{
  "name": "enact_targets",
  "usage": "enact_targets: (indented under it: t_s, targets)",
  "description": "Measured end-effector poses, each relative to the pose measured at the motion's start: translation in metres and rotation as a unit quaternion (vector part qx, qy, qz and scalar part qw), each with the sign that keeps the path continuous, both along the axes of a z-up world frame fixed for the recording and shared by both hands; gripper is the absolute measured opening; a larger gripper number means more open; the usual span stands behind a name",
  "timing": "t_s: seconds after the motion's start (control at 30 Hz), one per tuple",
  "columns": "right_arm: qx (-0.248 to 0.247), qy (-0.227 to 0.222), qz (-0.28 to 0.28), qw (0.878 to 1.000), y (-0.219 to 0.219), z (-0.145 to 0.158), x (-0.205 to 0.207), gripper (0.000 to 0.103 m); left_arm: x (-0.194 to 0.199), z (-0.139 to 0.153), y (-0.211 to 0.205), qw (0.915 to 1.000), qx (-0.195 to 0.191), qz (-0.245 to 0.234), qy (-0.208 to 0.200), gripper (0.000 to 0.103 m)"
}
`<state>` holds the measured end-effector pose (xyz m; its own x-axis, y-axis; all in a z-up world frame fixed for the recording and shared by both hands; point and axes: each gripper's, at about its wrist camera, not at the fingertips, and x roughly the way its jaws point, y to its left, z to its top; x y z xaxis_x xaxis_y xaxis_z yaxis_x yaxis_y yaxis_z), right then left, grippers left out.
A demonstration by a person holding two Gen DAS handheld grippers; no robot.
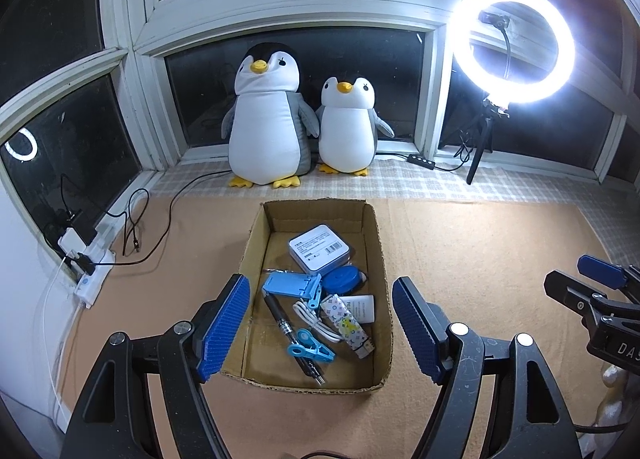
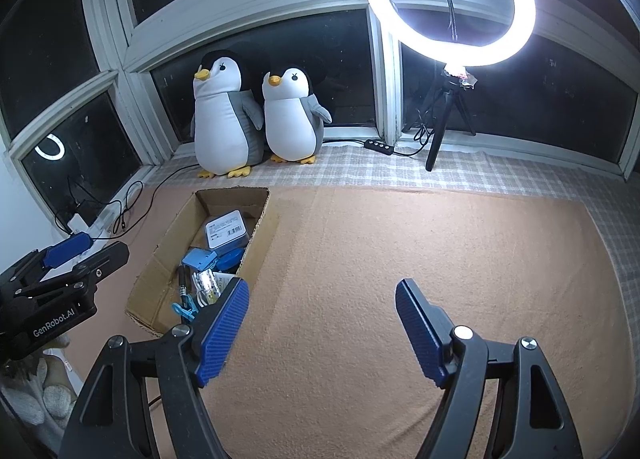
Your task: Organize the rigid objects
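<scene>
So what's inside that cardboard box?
The cardboard box holds a white case, blue stand, round blue case, pen, clip, cable and patterned tube. Anything beneath them is hidden.

The cardboard box (image 1: 374,243) is matt brown corrugated paperboard with rough torn edges. Inside it, the square case (image 1: 320,249) looks like smooth, faintly glossy plastic, and the pen (image 1: 286,329) perhaps metal. The fingers (image 1: 224,329) carry ribbed blue pads on matt black plastic. The mat (image 2: 400,259) is soft, napped cloth.
</scene>
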<state>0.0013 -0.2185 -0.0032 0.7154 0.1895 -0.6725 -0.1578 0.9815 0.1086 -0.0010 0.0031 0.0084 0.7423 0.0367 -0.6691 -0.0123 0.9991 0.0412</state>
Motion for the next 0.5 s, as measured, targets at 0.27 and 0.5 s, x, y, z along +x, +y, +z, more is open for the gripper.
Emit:
enact_targets:
  t_s: [0.27, 0.5]
  targets:
    - [0.0, 0.004, 0.001, 1.0, 0.0014, -0.0027, 0.0021, 0.073, 0.0004, -0.0002, 0.0002, 1.0, 0.001, 0.003, -0.001, 0.086]
    - [0.0, 0.004, 0.001, 1.0, 0.0011, -0.0027, 0.0017, 0.073, 0.0004, -0.0011, 0.0005, 1.0, 0.001, 0.003, 0.0, 0.087]
